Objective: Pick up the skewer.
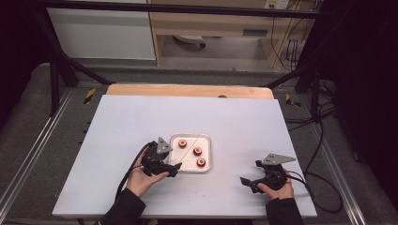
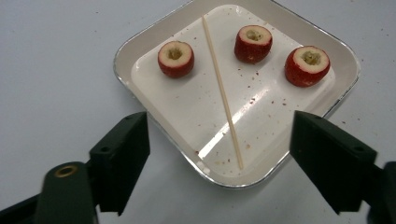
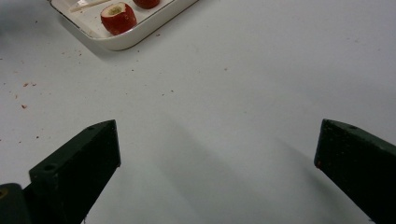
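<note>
My left gripper [image 1: 174, 167] hangs at the near left corner of the white tray [image 2: 140, 42], its jaws spread wide with nothing between them; in the left gripper view they straddle that corner from above, not touching the rim. On the tray lies a thin wooden skewer [image 2: 222, 92], running slantwise from the far side toward the near corner, flat on the tray floor. One cored red fruit piece [image 2: 175, 58] stands to one side of the skewer, two more [image 2: 253, 43] [image 2: 307, 65] on the other side, all upright with the hollowed tops up. My right gripper [image 1: 248, 182] rests low over the bare white table [image 1: 122, 122], well apart from the tray, jaws likewise released and empty.
</note>
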Action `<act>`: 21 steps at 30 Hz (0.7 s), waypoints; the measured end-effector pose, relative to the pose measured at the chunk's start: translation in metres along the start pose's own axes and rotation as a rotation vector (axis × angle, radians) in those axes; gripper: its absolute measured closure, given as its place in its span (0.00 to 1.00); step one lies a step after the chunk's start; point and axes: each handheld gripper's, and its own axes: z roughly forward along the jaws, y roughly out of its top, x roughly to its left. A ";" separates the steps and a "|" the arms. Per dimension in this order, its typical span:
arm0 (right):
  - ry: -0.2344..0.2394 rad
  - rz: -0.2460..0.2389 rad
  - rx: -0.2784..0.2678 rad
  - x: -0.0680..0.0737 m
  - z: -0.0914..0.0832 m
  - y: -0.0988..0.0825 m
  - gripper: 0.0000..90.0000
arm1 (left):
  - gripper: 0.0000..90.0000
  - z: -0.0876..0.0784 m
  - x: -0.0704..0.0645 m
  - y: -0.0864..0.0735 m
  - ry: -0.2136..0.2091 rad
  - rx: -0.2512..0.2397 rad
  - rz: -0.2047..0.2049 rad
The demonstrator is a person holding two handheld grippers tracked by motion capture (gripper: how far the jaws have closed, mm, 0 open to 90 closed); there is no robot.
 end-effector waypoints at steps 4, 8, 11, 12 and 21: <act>0.002 -0.003 0.003 0.000 0.001 0.000 0.01 | 0.36 0.011 -0.003 0.006 0.002 0.029 -0.009; 0.003 -0.004 0.006 0.000 0.001 0.000 0.01 | 0.44 0.021 -0.005 0.009 -0.001 0.040 -0.014; 0.004 -0.004 0.006 0.000 0.001 0.000 0.01 | 0.54 0.026 -0.006 0.011 0.011 0.038 -0.020; 0.004 -0.006 0.006 0.000 0.001 0.000 0.01 | 0.60 0.027 -0.006 0.011 0.013 0.038 -0.022; 0.006 -0.007 0.007 0.000 0.002 0.000 0.01 | 0.78 0.037 -0.009 0.012 0.020 0.053 -0.040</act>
